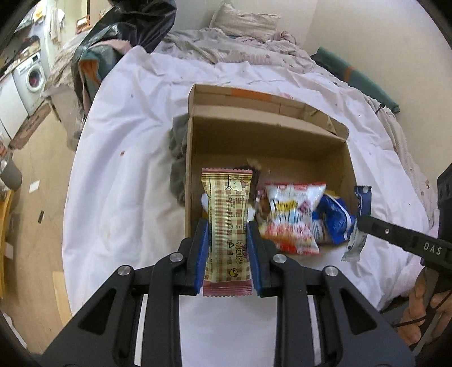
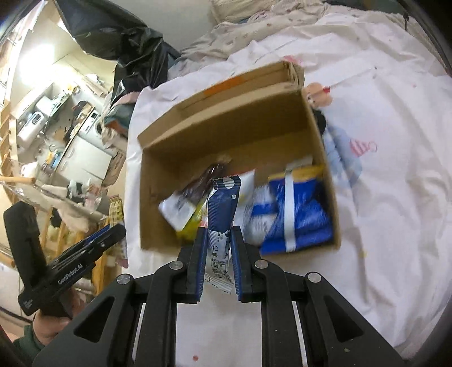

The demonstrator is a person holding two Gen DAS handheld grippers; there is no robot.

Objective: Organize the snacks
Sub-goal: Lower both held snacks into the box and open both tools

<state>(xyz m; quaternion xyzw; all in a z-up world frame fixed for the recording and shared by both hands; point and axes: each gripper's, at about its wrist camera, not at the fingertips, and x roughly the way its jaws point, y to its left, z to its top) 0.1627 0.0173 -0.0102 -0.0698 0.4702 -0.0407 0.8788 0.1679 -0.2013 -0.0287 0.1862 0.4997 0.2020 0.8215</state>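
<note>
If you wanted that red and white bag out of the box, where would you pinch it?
By the crimped top edge of the red-and-white bag, coming from above through the open box. That flat seam sticks up free; the puffy middle is wedged between neighbouring packets, so probably harder to pinch.

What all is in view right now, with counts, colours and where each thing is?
cardboard box: one, brown, open, on the white sheet
white sheet: one, covering the bed
plaid snack bar: one, cream and brown, held in the left claw at the box's near edge
blue snack bar: one, dark blue and white, held in the right claw over the box's near edge
blue snack bag: one, blue with a white stripe, inside the box, right side
red-and-white snack bag: one, inside the box, middle
black plastic bag: one, beyond the bed's far left
washing machine: one, white, far left
left claw: shut on plaid bar
right claw: shut on blue bar
</note>
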